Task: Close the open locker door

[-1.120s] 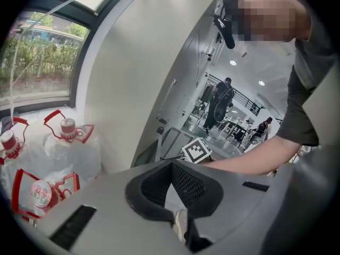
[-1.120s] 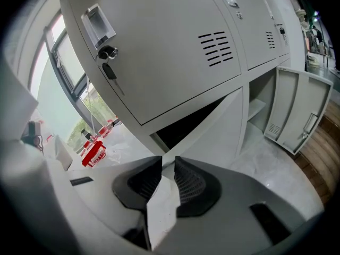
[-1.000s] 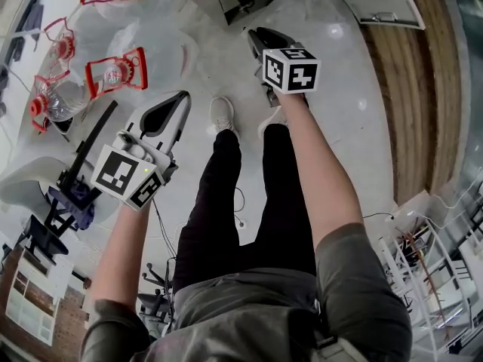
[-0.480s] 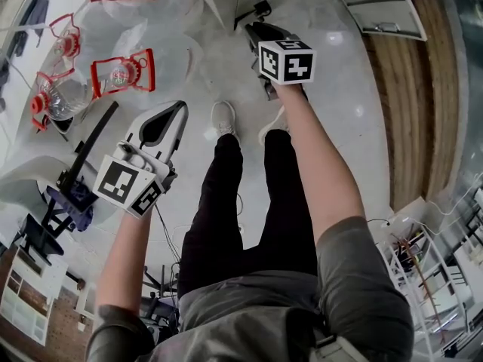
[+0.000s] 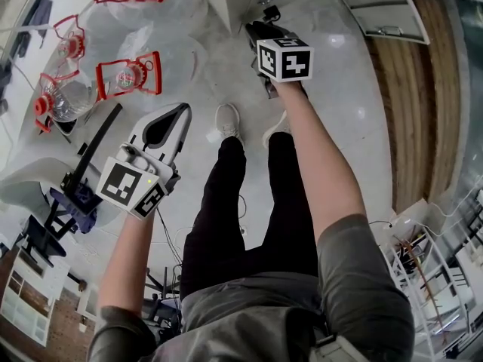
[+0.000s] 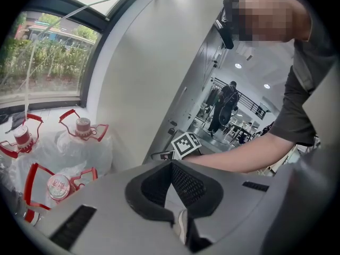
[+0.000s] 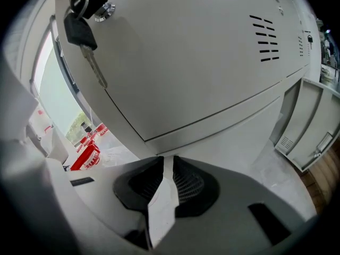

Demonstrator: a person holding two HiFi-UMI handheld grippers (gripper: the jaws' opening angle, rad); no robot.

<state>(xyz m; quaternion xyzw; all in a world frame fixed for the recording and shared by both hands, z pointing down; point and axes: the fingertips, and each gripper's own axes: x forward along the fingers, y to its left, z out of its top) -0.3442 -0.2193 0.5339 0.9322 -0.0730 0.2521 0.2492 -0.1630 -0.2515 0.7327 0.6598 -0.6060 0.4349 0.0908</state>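
A pale grey locker door (image 7: 186, 62) fills the right gripper view, with vent slots (image 7: 268, 36) and a black key (image 7: 85, 28) hanging in its lock. In the head view that key (image 5: 268, 12) shows at the top, just beyond my right gripper (image 5: 255, 29). My right gripper (image 7: 168, 161) is shut and empty, its tips close to the door's lower edge; contact cannot be told. A second locker door (image 5: 381, 6) stands open low to the right, also visible as the door (image 7: 311, 124) in the right gripper view. My left gripper (image 5: 181, 110) hangs shut and empty away from the lockers, as the left gripper view (image 6: 171, 163) also shows.
Several clear water jugs with red handles (image 5: 124, 74) stand on the floor at the left, by a window (image 6: 48, 68). A black stand (image 5: 75, 179) is near my left arm. A wire rack (image 5: 423, 270) sits at the lower right. My feet (image 5: 226, 119) are close to the lockers.
My right gripper has moved a little closer to the locker door with the key. The left gripper has hardly moved, and both stay shut.
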